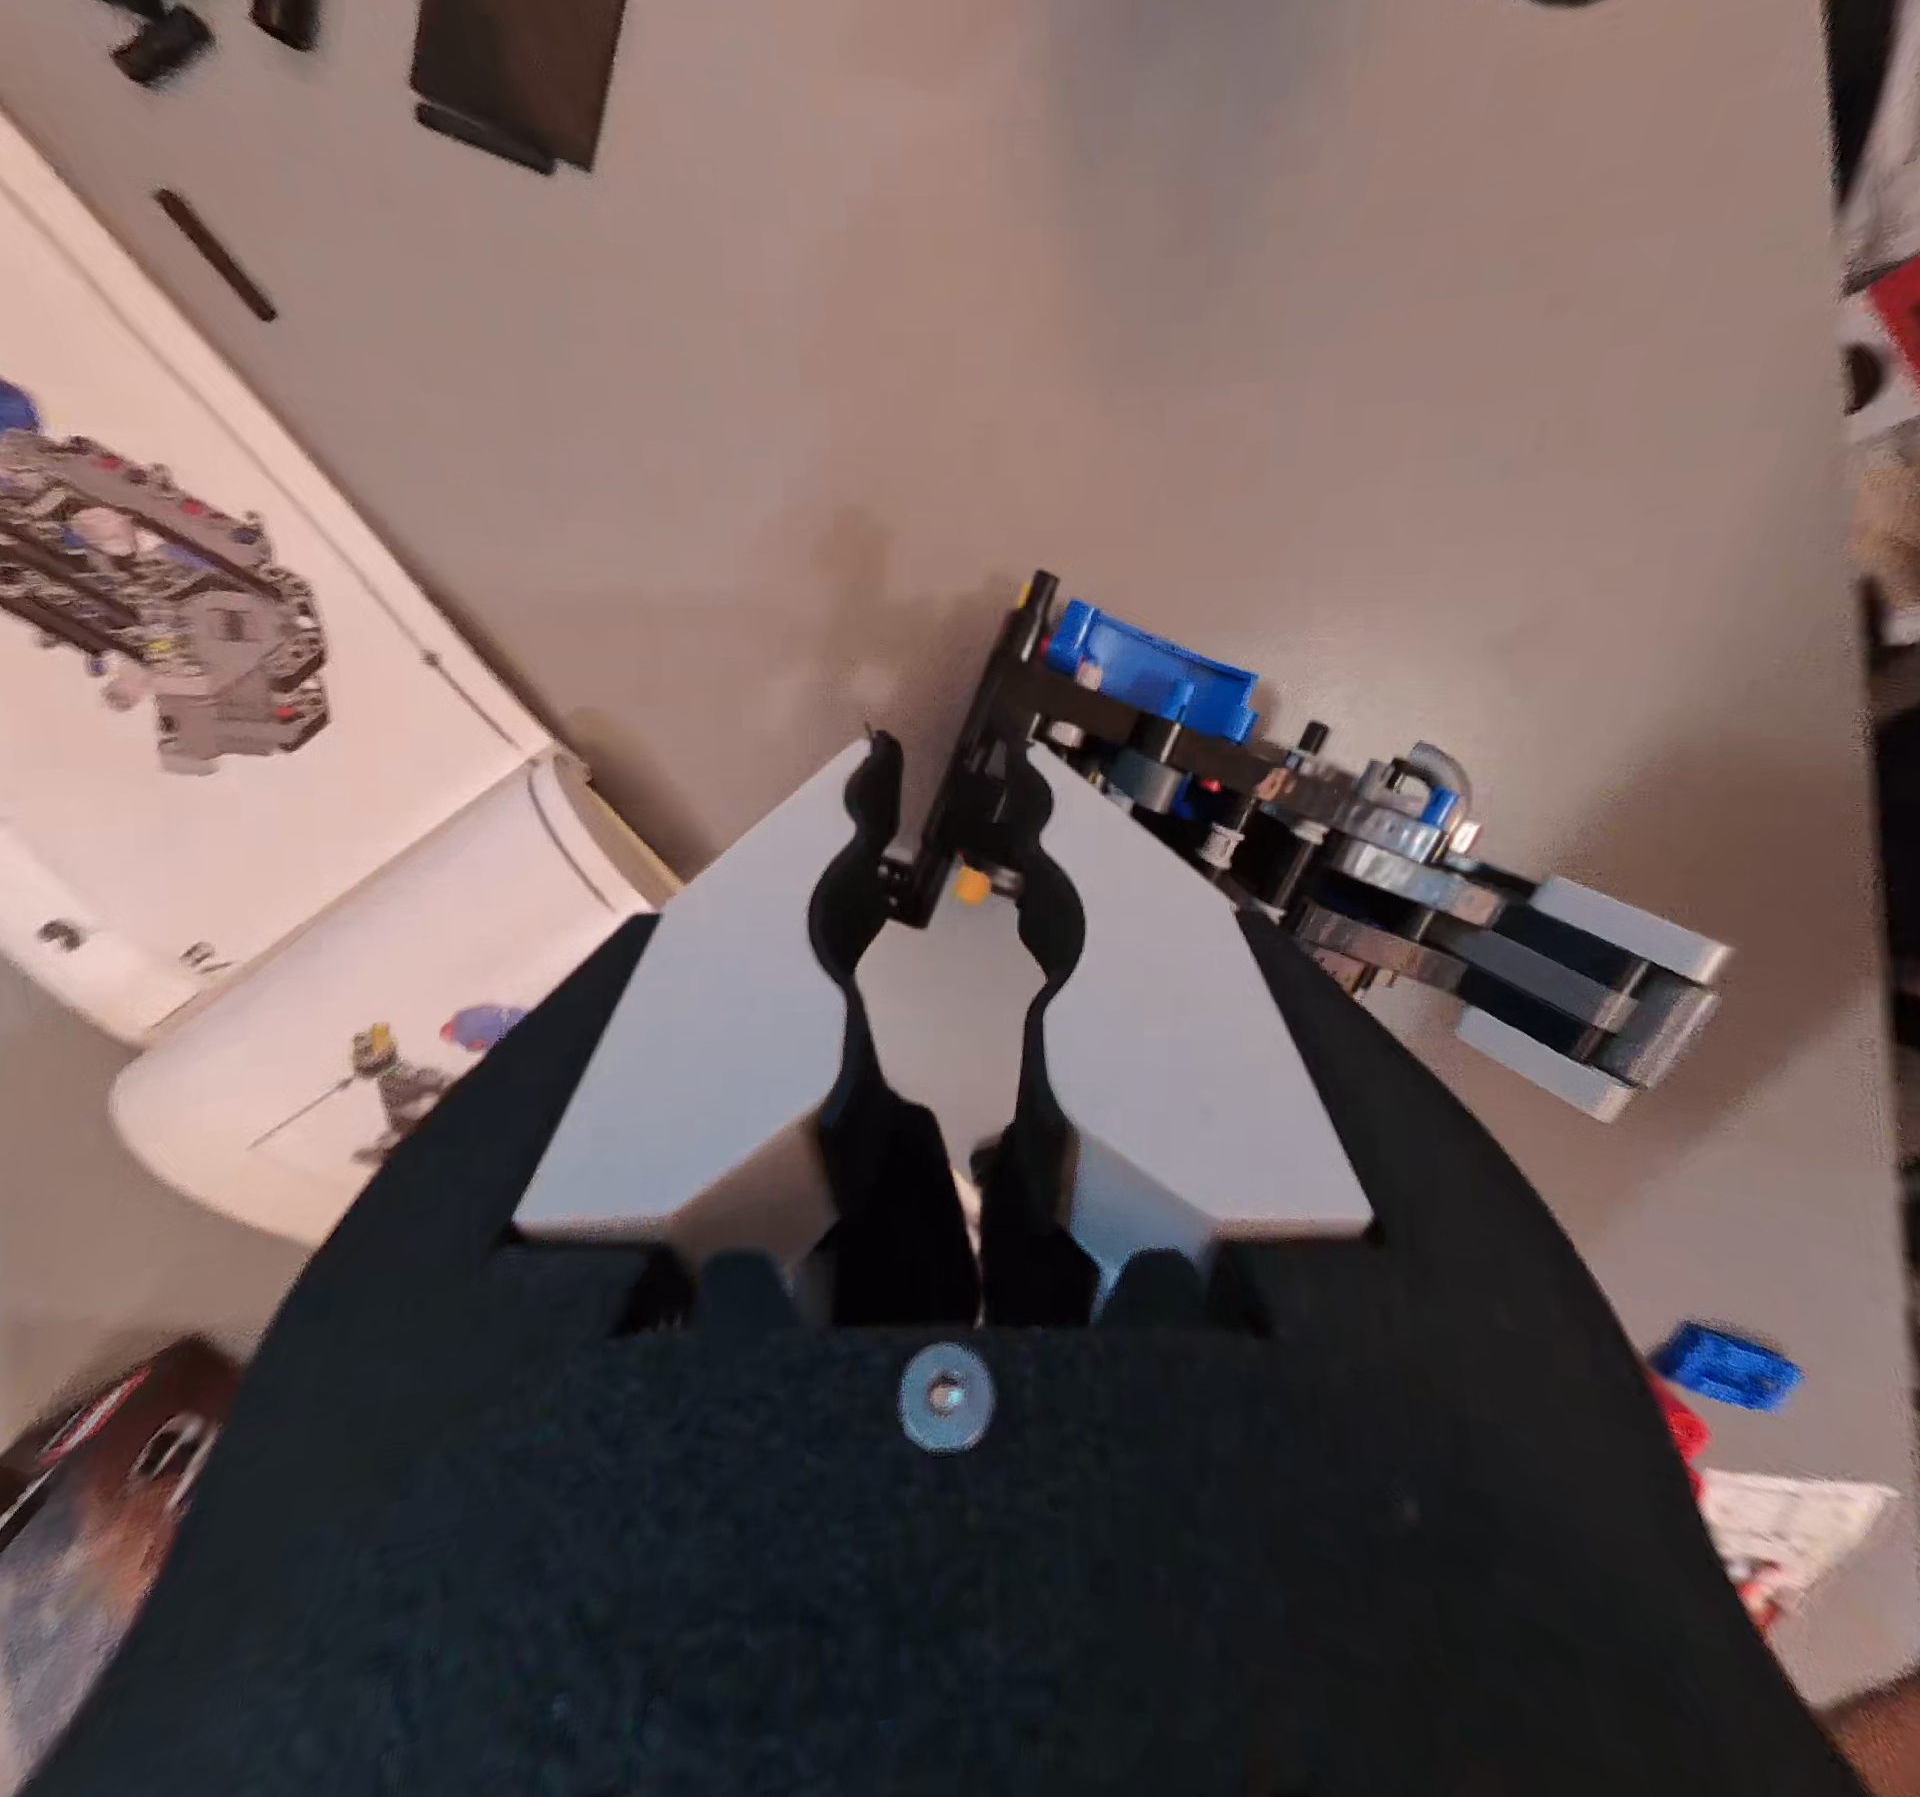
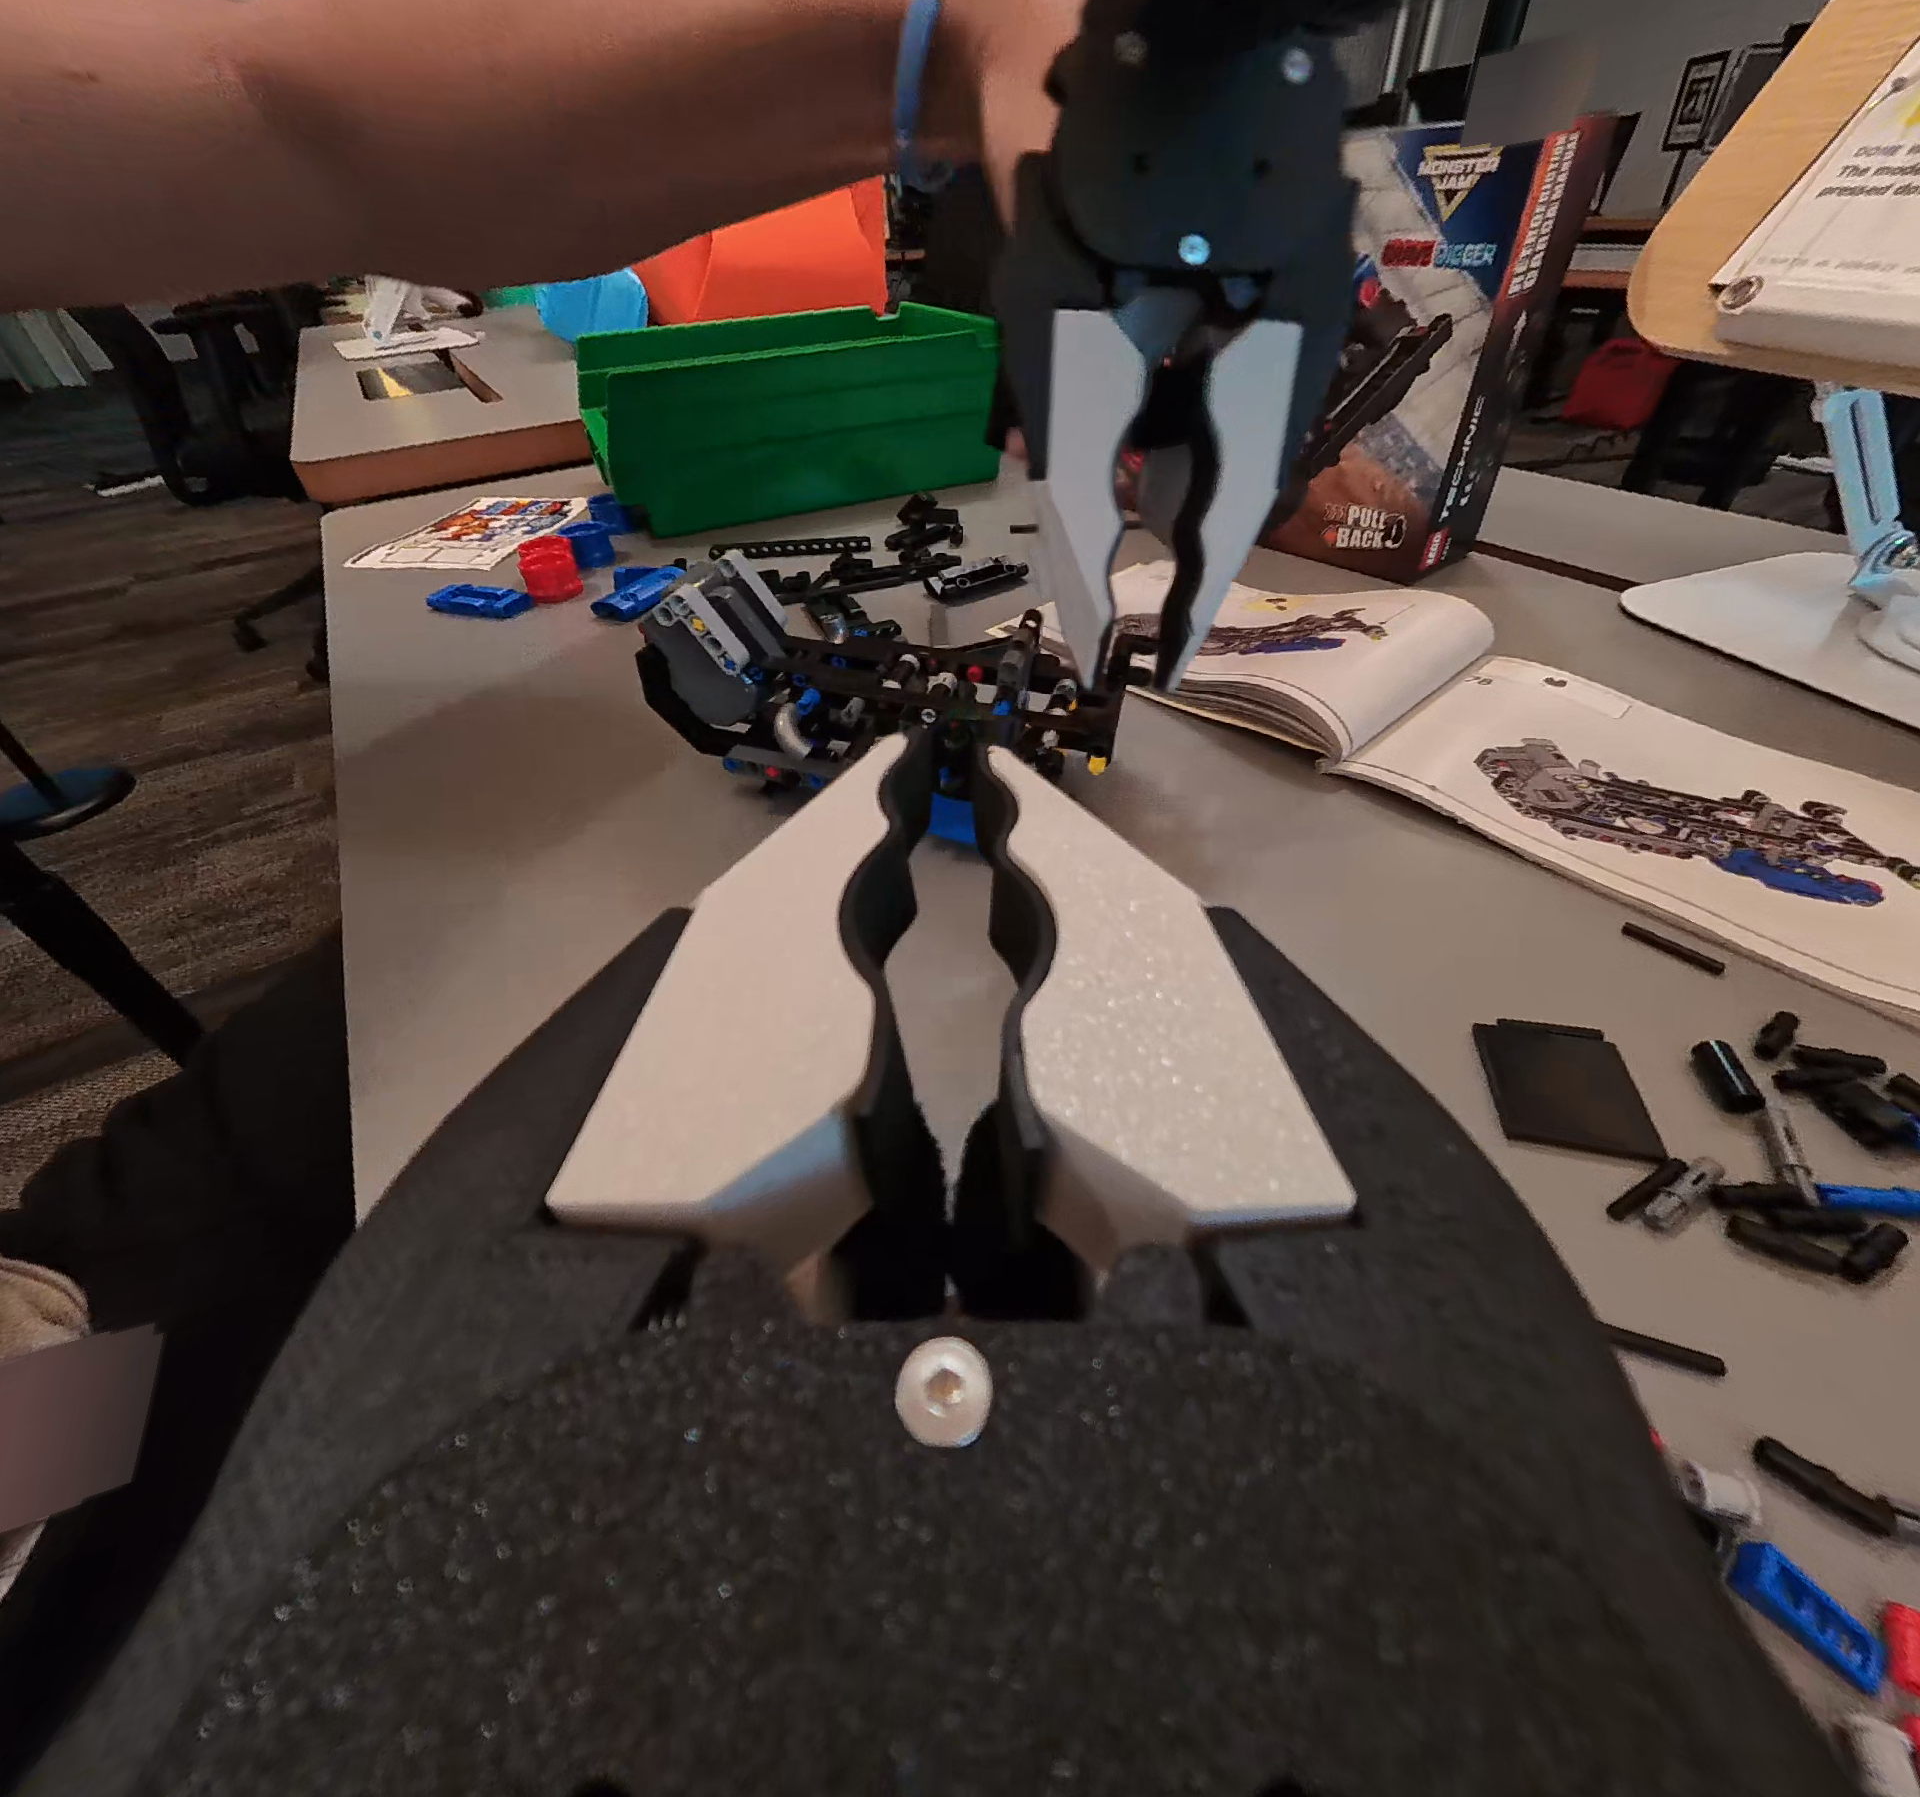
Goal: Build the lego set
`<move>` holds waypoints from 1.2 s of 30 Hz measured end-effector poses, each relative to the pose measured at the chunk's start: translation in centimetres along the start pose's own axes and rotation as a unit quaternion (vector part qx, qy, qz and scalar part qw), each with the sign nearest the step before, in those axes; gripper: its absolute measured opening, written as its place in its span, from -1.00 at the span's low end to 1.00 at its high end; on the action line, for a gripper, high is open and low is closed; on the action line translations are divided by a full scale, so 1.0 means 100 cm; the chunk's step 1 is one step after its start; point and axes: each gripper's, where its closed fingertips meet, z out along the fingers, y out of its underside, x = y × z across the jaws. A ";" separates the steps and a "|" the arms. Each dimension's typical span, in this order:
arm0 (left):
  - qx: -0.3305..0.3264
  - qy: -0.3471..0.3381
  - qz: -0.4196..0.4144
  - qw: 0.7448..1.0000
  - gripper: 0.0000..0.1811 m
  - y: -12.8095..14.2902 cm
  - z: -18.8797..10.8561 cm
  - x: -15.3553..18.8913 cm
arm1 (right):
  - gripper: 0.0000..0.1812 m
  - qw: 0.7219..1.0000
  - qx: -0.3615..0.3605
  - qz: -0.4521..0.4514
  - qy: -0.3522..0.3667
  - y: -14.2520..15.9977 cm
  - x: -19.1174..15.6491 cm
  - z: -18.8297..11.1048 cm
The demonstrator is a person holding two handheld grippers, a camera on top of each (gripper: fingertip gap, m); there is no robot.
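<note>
Right wrist view showed the half-built model [image 2: 883, 687] on the grey surface [image 2: 468, 864], the left gripper [image 2: 1127, 677] pinching its black end frame from above, the right gripper [image 2: 948, 760] clamping its near side.

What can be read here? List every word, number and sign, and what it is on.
I do not copy writing; these things bear it:
Box, standing at the back: logos and words, legible.
Booklet, open: a small page number.
Sheet on the tilted board: printed lines, blurred.
Leaflet, far left: too small to read.
Sign, background: a black-and-white pattern, no legible words.
</note>
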 end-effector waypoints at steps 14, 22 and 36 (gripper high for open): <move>0.039 0.286 -0.106 0.951 -0.95 0.004 0.002 0.011 | -0.93 1.000 -0.001 0.019 -0.011 0.000 0.001 0.002; 0.097 0.241 -0.080 0.962 -0.95 -0.009 -0.053 0.039 | -0.93 1.000 0.005 0.017 -0.009 -0.002 0.001 0.001; 0.129 -0.023 -0.056 0.990 -0.95 -0.004 -0.090 0.091 | -0.93 0.962 0.105 -0.246 0.050 -0.039 -0.016 0.001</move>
